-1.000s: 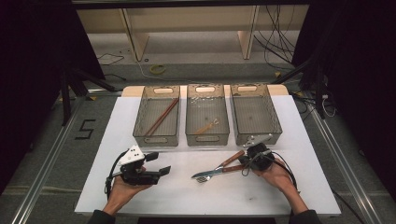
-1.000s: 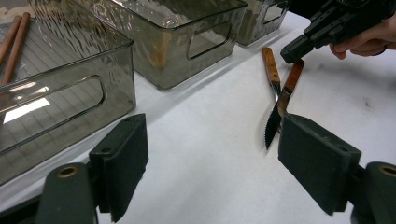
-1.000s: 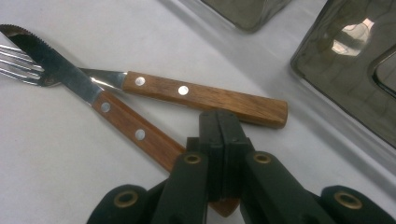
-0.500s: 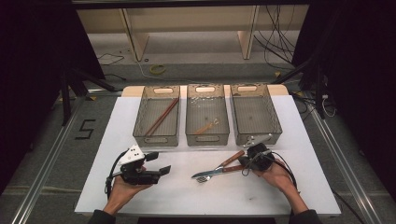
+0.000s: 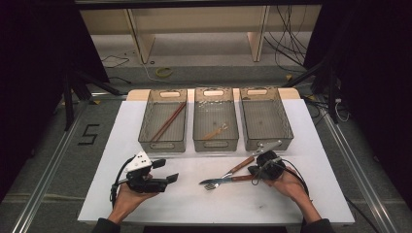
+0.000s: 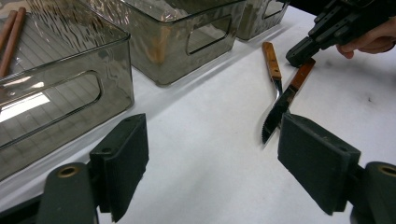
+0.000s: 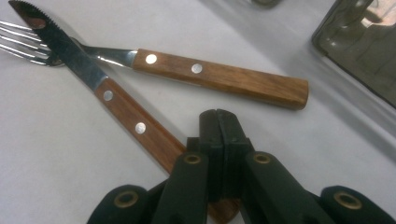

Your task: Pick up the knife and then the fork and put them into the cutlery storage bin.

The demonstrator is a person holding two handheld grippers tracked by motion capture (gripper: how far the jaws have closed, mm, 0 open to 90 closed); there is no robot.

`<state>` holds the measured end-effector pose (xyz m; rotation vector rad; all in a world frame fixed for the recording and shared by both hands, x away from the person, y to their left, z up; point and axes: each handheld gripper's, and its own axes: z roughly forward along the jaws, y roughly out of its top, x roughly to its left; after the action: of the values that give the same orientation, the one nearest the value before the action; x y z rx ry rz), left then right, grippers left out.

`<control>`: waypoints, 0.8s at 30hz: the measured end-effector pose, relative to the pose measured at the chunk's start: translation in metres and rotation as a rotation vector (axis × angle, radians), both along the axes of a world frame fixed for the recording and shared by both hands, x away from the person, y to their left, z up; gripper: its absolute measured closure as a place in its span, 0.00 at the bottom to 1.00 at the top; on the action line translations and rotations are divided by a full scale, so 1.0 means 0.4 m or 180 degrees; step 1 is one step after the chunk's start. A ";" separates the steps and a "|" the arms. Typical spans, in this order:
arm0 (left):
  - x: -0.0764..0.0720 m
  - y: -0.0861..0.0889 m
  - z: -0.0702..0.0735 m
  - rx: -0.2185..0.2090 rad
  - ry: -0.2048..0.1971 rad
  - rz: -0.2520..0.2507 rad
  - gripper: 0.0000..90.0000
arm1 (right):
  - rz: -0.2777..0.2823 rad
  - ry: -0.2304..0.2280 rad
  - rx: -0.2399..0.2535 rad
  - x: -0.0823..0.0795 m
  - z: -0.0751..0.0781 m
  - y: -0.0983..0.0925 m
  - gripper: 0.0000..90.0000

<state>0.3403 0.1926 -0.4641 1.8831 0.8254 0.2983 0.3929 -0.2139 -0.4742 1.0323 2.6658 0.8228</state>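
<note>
table: white sheet [image 5: 194,204] on top, dark room all round

bins: three grey bins [image 5: 215,127] along the far edge; open space nearer

knife [image 7: 116,105]: crossing the fork [image 7: 205,70], front right

right gripper [image 7: 219,126]: jaws pressed together over the knife handle - whether it's gripped, can't tell

left gripper [image 6: 210,163]: jaws wide apart, nothing held
</note>
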 end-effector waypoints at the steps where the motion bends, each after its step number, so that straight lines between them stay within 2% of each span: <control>1: 0.000 0.000 0.000 -0.0012 -0.0003 0.0006 0.27 | 0.0015 0.0012 -0.0005 -0.002 0.001 0.000 1.00; 14: -0.001 0.002 -0.003 0.0024 -0.0003 0.0004 0.27 | 0.0170 0.0159 -0.0100 -0.043 0.008 0.010 1.00; 18: -0.001 0.000 -0.005 0.0068 -0.0019 -0.0017 0.27 | 0.0228 0.0231 -0.0139 -0.058 0.011 0.014 1.00; 24: -0.002 0.001 -0.005 0.0061 -0.0024 -0.0009 0.27 | 0.0350 0.0358 -0.0176 -0.080 0.015 0.022 1.00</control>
<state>0.3395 0.1932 -0.4661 1.8999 0.8174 0.3125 0.3609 -0.2051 -0.4681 0.9537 2.8447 0.7261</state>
